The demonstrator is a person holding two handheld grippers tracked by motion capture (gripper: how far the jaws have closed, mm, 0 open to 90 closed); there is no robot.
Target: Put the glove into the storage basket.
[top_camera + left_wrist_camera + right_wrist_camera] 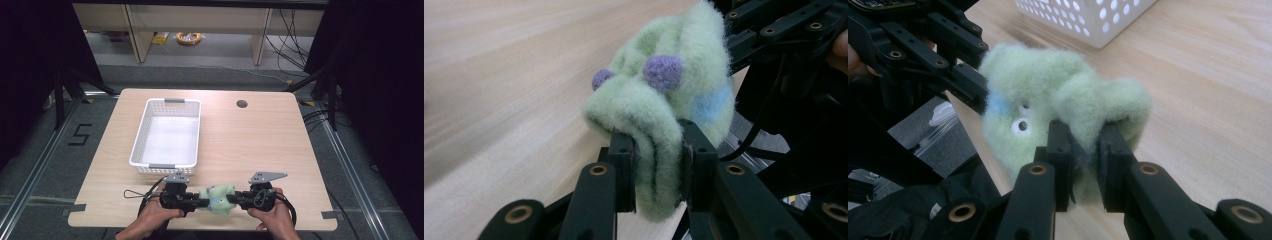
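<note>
CLAWS: I have the left claw and right claw each clamped on a fold of the plush, held between them over the desk front edge | HANDLING: I judge it light, soft, compressible; grip thick folds | UNCLEAR: bunched shape, underside hidden | NEAR: basket.
</note>
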